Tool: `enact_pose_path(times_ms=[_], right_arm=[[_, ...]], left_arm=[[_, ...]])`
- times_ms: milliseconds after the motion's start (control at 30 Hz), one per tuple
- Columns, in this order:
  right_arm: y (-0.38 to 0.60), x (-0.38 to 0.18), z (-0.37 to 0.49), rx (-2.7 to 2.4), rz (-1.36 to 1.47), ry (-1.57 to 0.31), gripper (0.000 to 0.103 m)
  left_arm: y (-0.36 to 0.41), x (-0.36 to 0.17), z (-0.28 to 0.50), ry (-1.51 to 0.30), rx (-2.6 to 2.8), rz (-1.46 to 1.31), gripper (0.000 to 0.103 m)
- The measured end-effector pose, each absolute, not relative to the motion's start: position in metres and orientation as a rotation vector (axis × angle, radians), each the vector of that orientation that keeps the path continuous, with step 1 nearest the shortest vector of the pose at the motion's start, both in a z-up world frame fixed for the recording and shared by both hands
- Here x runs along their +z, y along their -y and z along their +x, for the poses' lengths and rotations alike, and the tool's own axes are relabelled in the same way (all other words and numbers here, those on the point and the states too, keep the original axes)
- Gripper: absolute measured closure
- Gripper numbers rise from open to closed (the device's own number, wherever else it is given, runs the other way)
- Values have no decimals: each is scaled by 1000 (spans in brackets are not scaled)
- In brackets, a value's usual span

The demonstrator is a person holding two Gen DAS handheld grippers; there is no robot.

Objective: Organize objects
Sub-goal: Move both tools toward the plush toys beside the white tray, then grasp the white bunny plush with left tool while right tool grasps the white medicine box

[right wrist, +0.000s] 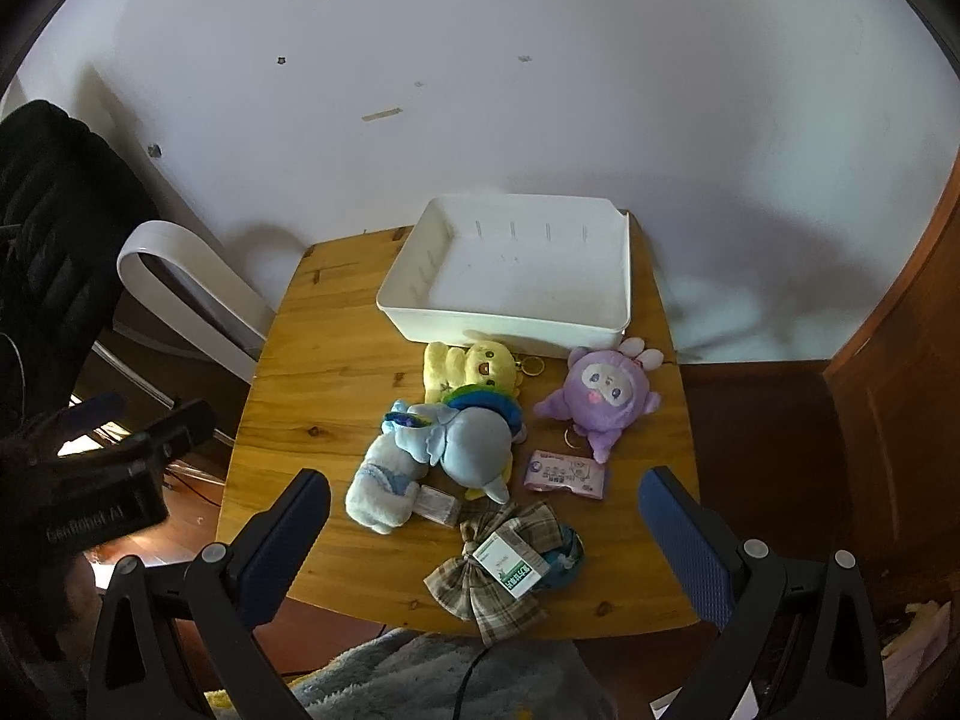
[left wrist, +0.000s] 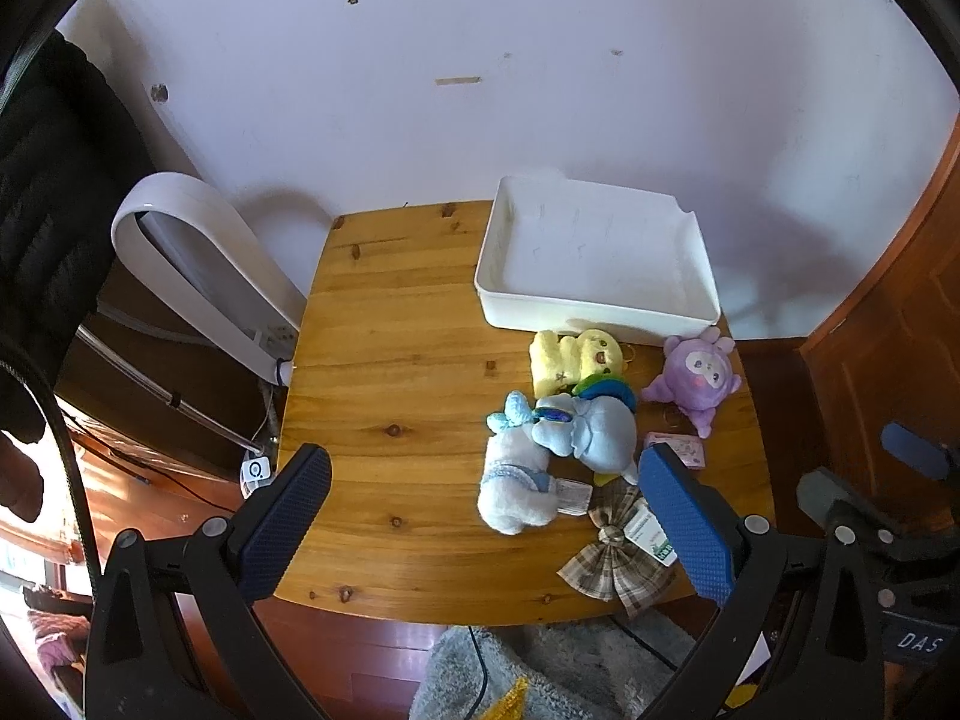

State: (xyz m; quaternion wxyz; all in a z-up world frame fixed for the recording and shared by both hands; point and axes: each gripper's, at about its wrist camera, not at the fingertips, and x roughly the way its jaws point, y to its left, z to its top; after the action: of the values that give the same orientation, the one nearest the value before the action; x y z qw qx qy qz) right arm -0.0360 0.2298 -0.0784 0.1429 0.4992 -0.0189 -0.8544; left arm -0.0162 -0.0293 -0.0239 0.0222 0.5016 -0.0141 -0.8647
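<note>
Left gripper (left wrist: 483, 516): above the near table edge, jaws wide, holding nothing; textured blue pads (left wrist: 287, 519).
Table (right wrist: 324, 360): knotty varnished wood, rounded corners.
Toys: soft pile mid-table; white plush (right wrist: 384, 483), blue plush (right wrist: 474, 441), yellow plush (right wrist: 474, 369) touching.
Tray (right wrist: 510, 315): white plastic, rectangular, at the far edge.
Purple plush (right wrist: 600, 399): round, just beside the tray.
Bow (right wrist: 480, 591): plaid fabric, near edge.
Right gripper (right wrist: 483, 519): hovering over the bow, jaws wide, gripping nothing.

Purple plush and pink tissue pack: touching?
Apart. The right wrist view shows bare wood between the purple plush and the pink tissue pack.
</note>
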Motion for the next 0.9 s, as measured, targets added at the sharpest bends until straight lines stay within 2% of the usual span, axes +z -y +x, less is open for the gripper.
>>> enact_pose_path(times_ms=[233,367,667,800,900], right_arm=[[-234,-112,-32,-2432,1449,80,0],[-231,-139,-31,-2411,1480,46,10],[-220,-207,-23,-2364,1560,-30,20],[-209,-234,-21,-2357,1569,-144,25],[-202,-256,-22,-2346,1596,-233,33]], left_arm=[[41,-55,-34,59,-2628,1634,1],[46,-80,-47,49,-2592,1728,1],[44,-165,-72,66,-2479,2003,1],[40,-203,-82,121,-2440,2068,1],[35,-229,-89,137,-2406,2145,1]])
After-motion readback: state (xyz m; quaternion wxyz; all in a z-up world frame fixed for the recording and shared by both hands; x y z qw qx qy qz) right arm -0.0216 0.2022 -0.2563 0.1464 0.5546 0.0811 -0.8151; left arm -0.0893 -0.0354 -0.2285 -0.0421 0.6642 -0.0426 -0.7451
